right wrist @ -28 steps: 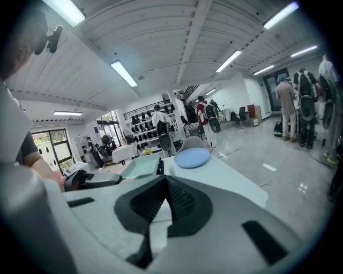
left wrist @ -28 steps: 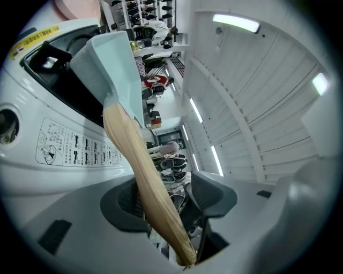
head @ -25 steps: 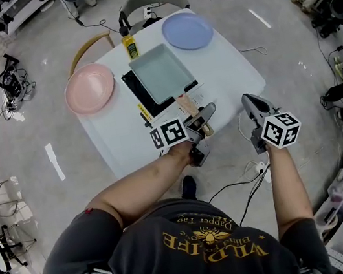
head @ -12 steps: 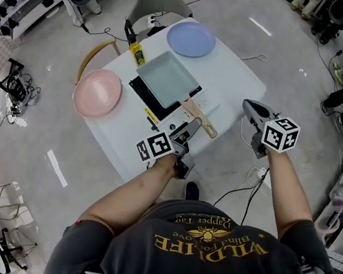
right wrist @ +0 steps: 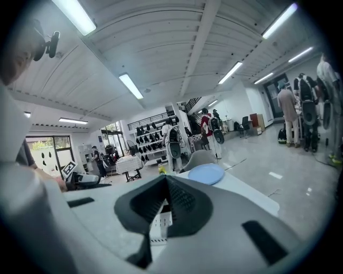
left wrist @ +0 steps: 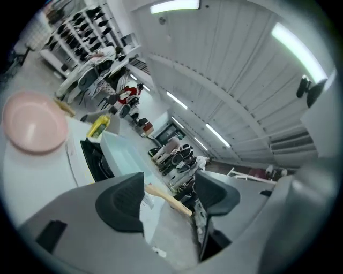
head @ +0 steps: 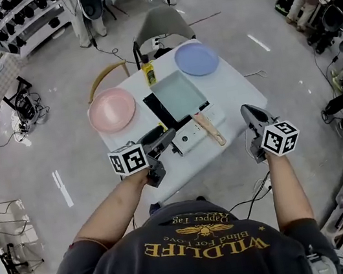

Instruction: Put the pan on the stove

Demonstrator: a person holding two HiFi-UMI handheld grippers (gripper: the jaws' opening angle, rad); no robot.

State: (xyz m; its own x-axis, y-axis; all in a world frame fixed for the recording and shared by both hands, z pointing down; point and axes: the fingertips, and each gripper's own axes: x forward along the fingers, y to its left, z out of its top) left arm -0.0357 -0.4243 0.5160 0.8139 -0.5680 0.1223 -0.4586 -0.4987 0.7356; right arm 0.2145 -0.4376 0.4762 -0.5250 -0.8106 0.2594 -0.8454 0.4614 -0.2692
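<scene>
A pale teal rectangular pan (head: pixel 178 92) rests on the black top of a white portable stove (head: pixel 157 107) in the middle of the white table (head: pixel 236 92). Its wooden handle (head: pixel 208 128) points toward me. My left gripper (head: pixel 167 139) hovers over the table's near edge, left of the handle and apart from it. Its jaws are wide apart and closing, with nothing between them. In the left gripper view the pan (left wrist: pixel 126 158) and handle (left wrist: pixel 169 199) lie beyond the left gripper (left wrist: pixel 166 200). My right gripper (head: pixel 246 112) is off the table's right corner, with its pads (right wrist: pixel 182 200) pressed together on nothing.
A pink plate (head: pixel 111 109) lies at the table's left, a blue plate (head: pixel 196 59) at the far right corner, and a yellow bottle (head: pixel 148 73) behind the stove. A grey chair (head: pixel 161 23) and a wooden chair (head: pixel 105 79) stand at the far side.
My left gripper has come off the pan handle and moved left and back toward me. The pan has stayed on the stove. The right gripper has barely moved.
</scene>
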